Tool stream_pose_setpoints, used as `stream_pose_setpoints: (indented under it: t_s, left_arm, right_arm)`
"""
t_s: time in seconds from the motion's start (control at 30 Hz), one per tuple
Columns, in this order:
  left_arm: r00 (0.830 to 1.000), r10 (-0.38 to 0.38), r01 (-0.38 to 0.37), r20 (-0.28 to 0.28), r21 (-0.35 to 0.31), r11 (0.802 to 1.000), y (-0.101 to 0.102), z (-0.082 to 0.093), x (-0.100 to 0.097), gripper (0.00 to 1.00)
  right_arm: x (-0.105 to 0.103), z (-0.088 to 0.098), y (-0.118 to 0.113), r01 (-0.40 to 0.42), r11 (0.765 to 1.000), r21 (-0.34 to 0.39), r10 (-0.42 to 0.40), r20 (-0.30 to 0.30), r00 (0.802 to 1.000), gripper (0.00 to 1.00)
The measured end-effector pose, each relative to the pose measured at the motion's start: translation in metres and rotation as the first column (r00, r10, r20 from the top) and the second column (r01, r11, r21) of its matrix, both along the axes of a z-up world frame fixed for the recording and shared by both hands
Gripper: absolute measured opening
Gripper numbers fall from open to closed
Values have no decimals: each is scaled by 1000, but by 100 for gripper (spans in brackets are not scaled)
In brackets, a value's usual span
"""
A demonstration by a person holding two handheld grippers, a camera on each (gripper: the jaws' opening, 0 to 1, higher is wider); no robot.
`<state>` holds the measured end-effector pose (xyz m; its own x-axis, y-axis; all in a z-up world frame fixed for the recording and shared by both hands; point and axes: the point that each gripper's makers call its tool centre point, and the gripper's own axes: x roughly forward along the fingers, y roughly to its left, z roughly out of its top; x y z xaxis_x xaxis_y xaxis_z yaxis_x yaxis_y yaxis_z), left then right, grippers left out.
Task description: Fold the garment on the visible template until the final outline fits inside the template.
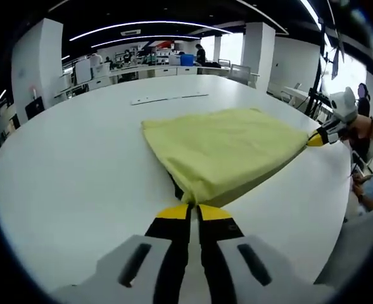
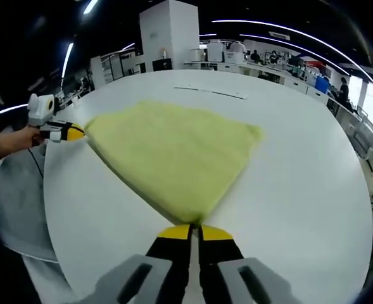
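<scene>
Yellow garment (image 1: pixel 227 149) spread on white counter (image 1: pixel 78 164), left claw (image 1: pixel 194 209) clenched on its near corner, right claw (image 2: pixel 194 230) clenched on the opposite corner, cloth stretched between them, office desks behind.

Garment (image 1: pixel 221 149) on table (image 1: pixel 72 164)

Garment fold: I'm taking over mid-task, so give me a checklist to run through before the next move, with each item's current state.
1. Left gripper clamped on a corner of the garment: ok.
2. Right gripper clamped on the opposite corner: ok.
3. Garment fully on the table: ok.
4. Cloth taut between the grippers, no bunching: ok, a few light wrinkles.
5. Template outline visible for alignment: cannot tell; just thin strips beyond the garment.
6. Layers evenly stacked: cannot tell; a dark underside peeks out at the left gripper.
</scene>
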<state>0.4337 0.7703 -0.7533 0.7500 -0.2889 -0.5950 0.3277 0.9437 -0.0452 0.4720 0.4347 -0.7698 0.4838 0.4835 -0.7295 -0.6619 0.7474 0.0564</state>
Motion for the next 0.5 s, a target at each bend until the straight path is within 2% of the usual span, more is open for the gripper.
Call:
stream_pose_setpoints:
  t_s: [0.2, 0.5]
  left_arm:
    - [1000, -3, 3, 5, 45, 999, -1, -2, 3, 3]
    - [1000, 18, -18, -1, 37, 999, 3, -5, 5, 0]
  right_arm:
    - [-1, 0, 0, 5, 1000, 2, -5, -3, 1000, 0]
    - [2, 1, 0, 16, 1000, 10, -16, 0, 1000, 0]
